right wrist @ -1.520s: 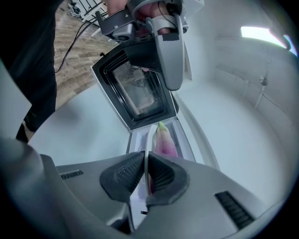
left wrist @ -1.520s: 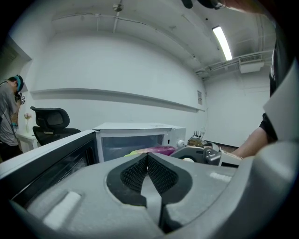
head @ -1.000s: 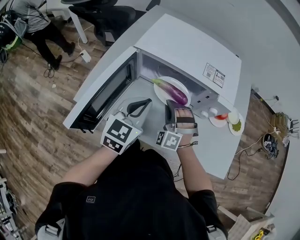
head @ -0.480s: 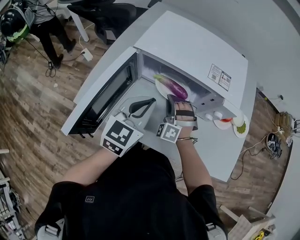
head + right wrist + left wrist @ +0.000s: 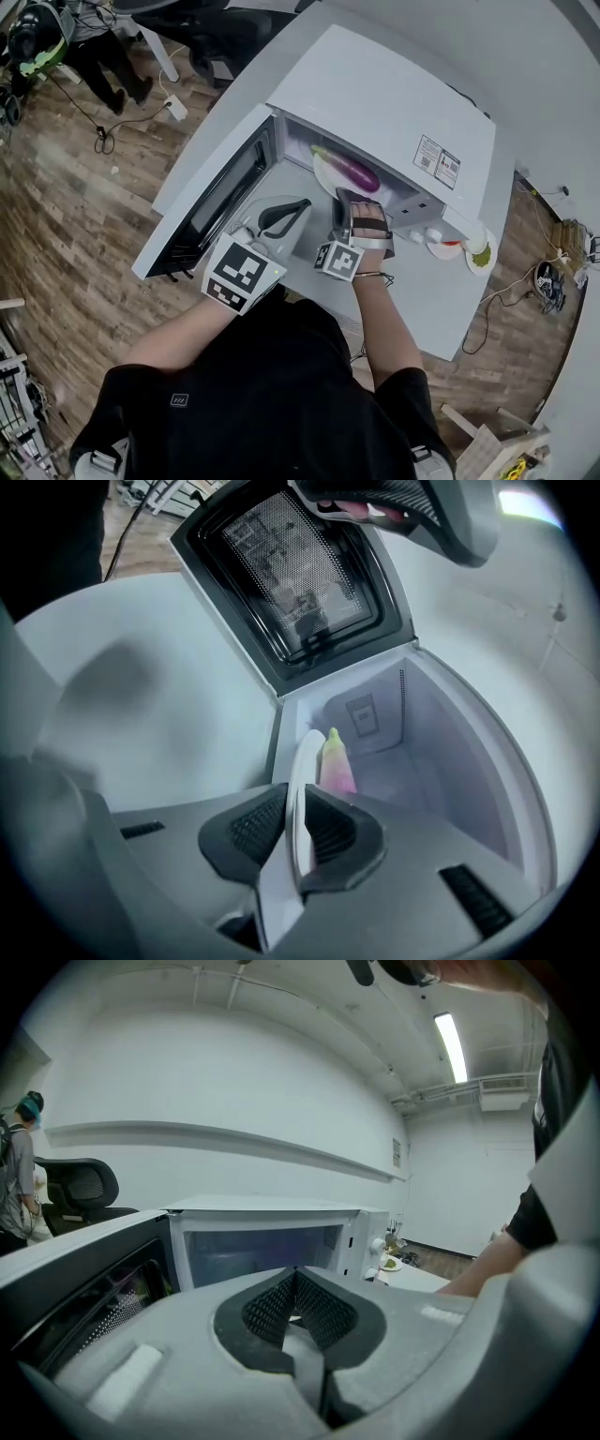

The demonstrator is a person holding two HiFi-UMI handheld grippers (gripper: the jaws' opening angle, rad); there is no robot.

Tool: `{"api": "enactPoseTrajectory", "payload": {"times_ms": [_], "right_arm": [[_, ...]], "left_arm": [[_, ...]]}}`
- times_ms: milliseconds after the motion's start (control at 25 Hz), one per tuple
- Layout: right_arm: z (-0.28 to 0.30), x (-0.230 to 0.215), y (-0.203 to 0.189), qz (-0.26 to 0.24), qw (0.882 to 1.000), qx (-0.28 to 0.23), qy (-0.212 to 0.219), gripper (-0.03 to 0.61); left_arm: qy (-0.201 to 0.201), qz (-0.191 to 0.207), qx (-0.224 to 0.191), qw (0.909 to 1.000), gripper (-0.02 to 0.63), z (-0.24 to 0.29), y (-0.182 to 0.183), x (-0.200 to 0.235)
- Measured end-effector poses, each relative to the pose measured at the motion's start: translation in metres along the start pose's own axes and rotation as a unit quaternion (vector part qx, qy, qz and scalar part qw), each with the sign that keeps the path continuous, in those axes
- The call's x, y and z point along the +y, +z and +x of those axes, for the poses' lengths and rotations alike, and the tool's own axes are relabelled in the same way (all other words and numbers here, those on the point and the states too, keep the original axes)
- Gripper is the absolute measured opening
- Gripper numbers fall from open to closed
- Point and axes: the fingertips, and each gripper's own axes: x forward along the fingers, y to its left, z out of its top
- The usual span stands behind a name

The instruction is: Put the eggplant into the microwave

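Note:
A purple eggplant (image 5: 351,171) with a green stem lies on a white plate (image 5: 322,175) inside the open white microwave (image 5: 394,103). My right gripper (image 5: 344,197) reaches into the opening from the front and is shut on the plate's near rim (image 5: 300,780); its jaws have just been opening a little, with the rim still between the pads. In the right gripper view the eggplant (image 5: 336,761) shows just past the rim. My left gripper (image 5: 296,203) hovers in front of the opening, shut with nothing in it, aimed at the cavity (image 5: 262,1251).
The microwave door (image 5: 211,202) hangs open to the left. Two small plates of food (image 5: 469,248) sit on the white table (image 5: 441,309) right of the microwave. A person (image 5: 89,42) and a chair are at the far top left, on the wood floor.
My right gripper has pushed the plate with the eggplant farther into the microwave. The left gripper has stayed about where it was.

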Motion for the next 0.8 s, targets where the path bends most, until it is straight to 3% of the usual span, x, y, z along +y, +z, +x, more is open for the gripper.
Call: {"api": "enactPoseTrajectory", "payload": {"times_ms": [120,360,480,600,800], "right_arm": [[-0.001,-0.001,-0.001,0.000,1.000,0.005,0.005,0.120],[-0.012,-0.005,0.004,0.005,1.000,-0.005,-0.011,0.132],[-0.015,-0.002,0.005,0.005,1.000,-0.010,-0.006,0.118],[-0.017,-0.001,0.004,0.006,1.000,-0.015,-0.005,0.034],[-0.010,-0.006,-0.001,0.008,1.000,-0.009,0.002,0.031]], "left_arm": [[-0.002,-0.004,0.006,1.0000,0.009,-0.003,0.008,0.001],[-0.013,-0.009,0.015,0.9998,0.009,-0.008,0.019,-0.004],[-0.013,-0.011,0.022,0.9996,0.009,-0.011,0.019,-0.005],[-0.011,-0.012,0.025,0.9995,0.009,-0.013,0.019,-0.004],[-0.011,-0.012,0.028,0.9995,0.009,-0.015,0.018,-0.005]]}}
